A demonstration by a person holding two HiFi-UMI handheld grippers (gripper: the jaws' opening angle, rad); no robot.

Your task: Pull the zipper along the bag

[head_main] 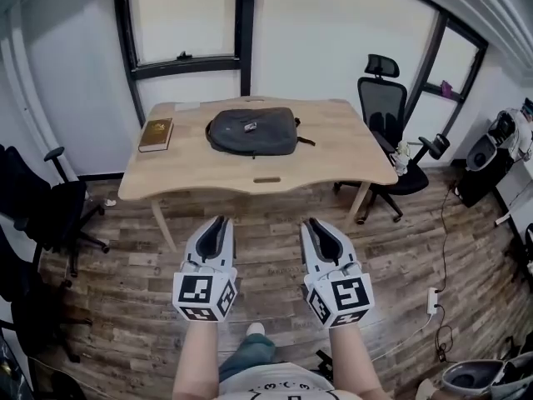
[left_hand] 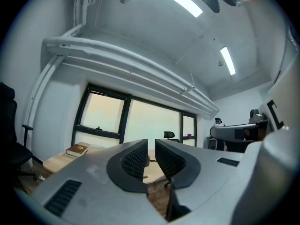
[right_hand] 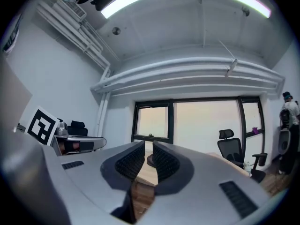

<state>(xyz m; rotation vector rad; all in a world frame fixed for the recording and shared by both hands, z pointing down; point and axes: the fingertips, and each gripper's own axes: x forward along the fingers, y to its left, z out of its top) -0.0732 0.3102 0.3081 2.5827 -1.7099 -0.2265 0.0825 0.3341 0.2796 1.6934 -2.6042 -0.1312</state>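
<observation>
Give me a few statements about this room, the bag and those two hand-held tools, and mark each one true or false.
1. The bag lies on the wooden table. True.
2. A book lies to the right of the bag. False: in the head view it lies to the bag's left, near the table's left corner.
3. The left gripper is gripping the bag's zipper. False: it and the right gripper are over the floor, short of the table, and nothing is between its fingers.
4. A black office chair stands at the table's right end. True.
</observation>
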